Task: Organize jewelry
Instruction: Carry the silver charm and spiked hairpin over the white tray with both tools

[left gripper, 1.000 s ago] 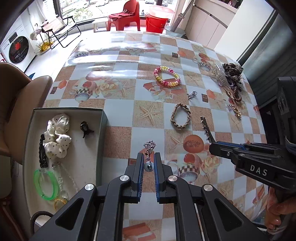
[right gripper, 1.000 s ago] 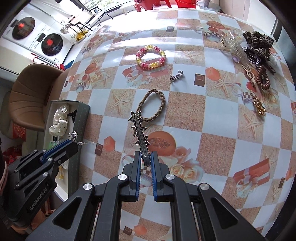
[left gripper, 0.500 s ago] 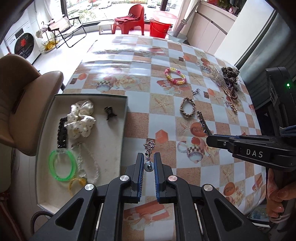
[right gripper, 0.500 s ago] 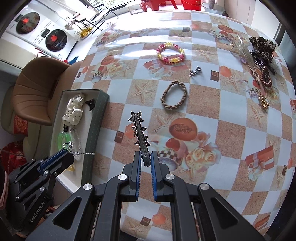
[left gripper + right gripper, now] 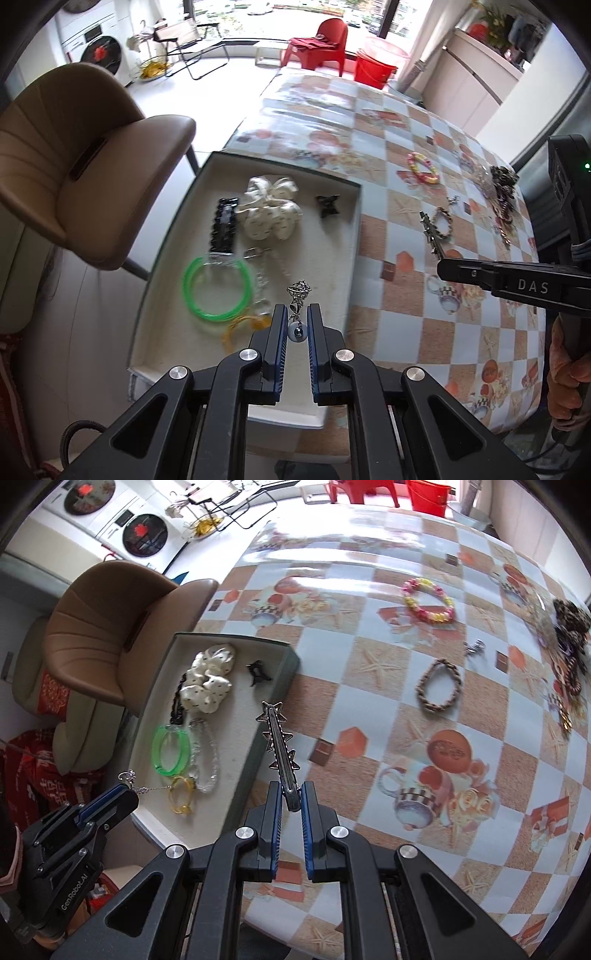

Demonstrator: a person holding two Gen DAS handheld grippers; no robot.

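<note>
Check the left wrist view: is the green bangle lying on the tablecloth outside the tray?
No, the green bangle lies inside the tray, next to the black hair clip and below the white scrunchie.

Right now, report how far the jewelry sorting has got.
Done: the tray holds a polka-dot scrunchie, green bangle and black claw clip. In hand: left gripper carries a silver pendant, right gripper a star hair clip. Left: beaded bracelet, braided bracelet, far pile.
</note>
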